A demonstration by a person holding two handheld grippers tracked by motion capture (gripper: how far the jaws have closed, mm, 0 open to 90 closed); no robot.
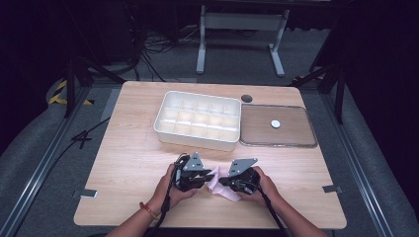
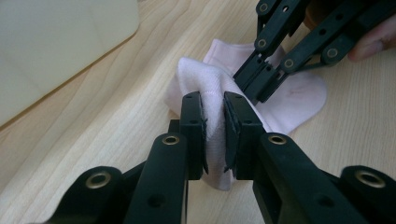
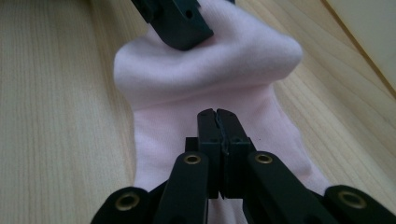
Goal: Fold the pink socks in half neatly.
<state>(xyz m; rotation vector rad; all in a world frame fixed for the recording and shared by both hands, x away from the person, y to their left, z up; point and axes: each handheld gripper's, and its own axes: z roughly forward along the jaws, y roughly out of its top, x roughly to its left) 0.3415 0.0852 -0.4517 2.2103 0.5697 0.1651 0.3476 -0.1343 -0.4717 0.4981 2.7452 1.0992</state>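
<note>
High view showed both forearms entering from the bottom edge, each hand holding a claw over the near part of the wooden surface [image 1: 128, 163]. A band [image 1: 147, 209] circled the left wrist. The left claw [image 1: 204, 178] and right claw [image 1: 225, 181] faced each other, close together, with a pale pink sock [image 1: 217, 190] lying between them on the surface.

Left gripper view showed the left claw [image 2: 214, 130] pinching a raised fold of the sock [image 2: 299, 100]; fabric filled the narrow gap between the two jaws. The rest of the sock lay flat on the surface beyond. The right claw [image 2: 254, 86] entered from the upper right and met the sock just past the fold.

Right gripper view showed the right claw [image 3: 217, 122] with its jaws pressed together over the sock [image 3: 205, 88]. Whether any fabric was caught between them could not be told. The left claw [image 3: 180, 25] came in from the top edge and touched the bunched part of the sock.

Farther back, near the middle of the surface, sat a white tray [image 1: 197, 140] divided into compartments. Just to its right, touching or nearly touching it, lay a flat clear lid [image 1: 296, 140] with a small white disc [image 1: 275, 124] on it. A dark round hole [image 1: 246, 98] marked the surface behind them. Beyond the surface, cables [image 1: 158, 47] ran across the grey floor [image 1: 237, 54] beside a white frame [image 1: 242, 37].
</note>
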